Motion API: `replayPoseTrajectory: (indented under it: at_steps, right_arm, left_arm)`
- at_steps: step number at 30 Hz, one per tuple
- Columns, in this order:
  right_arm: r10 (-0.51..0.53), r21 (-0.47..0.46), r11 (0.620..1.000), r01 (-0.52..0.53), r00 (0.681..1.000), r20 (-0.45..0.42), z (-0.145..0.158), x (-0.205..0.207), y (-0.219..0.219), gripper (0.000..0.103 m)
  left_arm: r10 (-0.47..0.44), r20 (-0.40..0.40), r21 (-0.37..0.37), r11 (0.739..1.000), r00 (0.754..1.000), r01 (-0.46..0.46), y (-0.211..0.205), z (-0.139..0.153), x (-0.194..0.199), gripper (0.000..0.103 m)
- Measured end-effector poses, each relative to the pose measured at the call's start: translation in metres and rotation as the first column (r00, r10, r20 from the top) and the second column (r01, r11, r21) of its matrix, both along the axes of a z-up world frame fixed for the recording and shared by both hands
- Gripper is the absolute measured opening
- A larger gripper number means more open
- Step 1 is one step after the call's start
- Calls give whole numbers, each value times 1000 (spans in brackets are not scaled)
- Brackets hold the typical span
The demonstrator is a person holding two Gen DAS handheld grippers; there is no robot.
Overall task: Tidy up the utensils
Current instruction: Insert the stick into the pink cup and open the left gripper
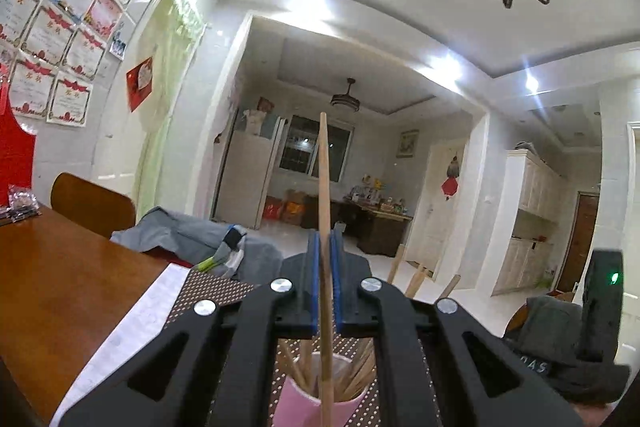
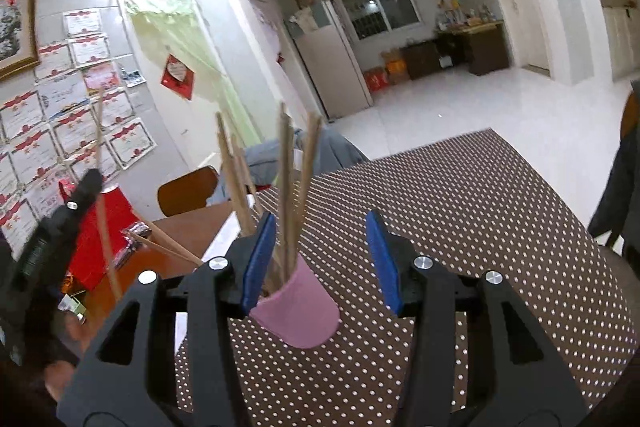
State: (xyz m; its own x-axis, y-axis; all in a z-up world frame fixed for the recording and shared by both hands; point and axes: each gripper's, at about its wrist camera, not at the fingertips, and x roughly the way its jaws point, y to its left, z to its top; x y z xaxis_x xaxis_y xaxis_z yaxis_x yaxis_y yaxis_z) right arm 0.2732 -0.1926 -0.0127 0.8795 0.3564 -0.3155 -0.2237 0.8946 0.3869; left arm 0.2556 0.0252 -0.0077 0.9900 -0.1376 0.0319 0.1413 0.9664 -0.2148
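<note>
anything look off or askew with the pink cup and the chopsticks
Yes. The pink cup looks tilted between the right gripper's open jaws rather than standing flat on the dotted brown mat, and its wooden chopsticks splay out. The left gripper pinches one chopstick upright above it.

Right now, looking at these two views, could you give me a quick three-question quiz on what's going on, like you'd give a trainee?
1. True or false: the left claw is shut on a chopstick.
2. What colour is the cup holding the other chopsticks?
3. The cup stands on: A) bare wood, B) a dotted mat, C) the floor.

Key: 1. True. 2. Pink. 3. B.
</note>
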Motion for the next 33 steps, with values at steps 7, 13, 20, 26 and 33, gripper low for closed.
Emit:
replayPoseTrajectory:
  at_steps: [7,13,20,26,33]
  right_arm:
    - [0,6,1000,0,1000,3,-5,10,-2,47]
    - [-7,-6,1000,6,1000,-17,-20,28,-9,47]
    - [16,-12,1000,-16,999,-33,-32,54,-11,47]
    - [45,-36,998,-45,999,-6,-29,65,-9,47]
    - [73,-40,997,-72,997,7,-32,75,-13,47]
  left_arm:
    - [45,59,-35,998,997,-43,-8,-4,15,6]
    - [92,81,-48,995,993,-88,-18,-13,37,6]
    - [121,112,-14,993,986,-120,-36,-20,56,6]
    - [163,132,18,986,978,-167,-45,-34,64,6]
    - [205,157,71,973,966,-218,-57,-41,69,6]
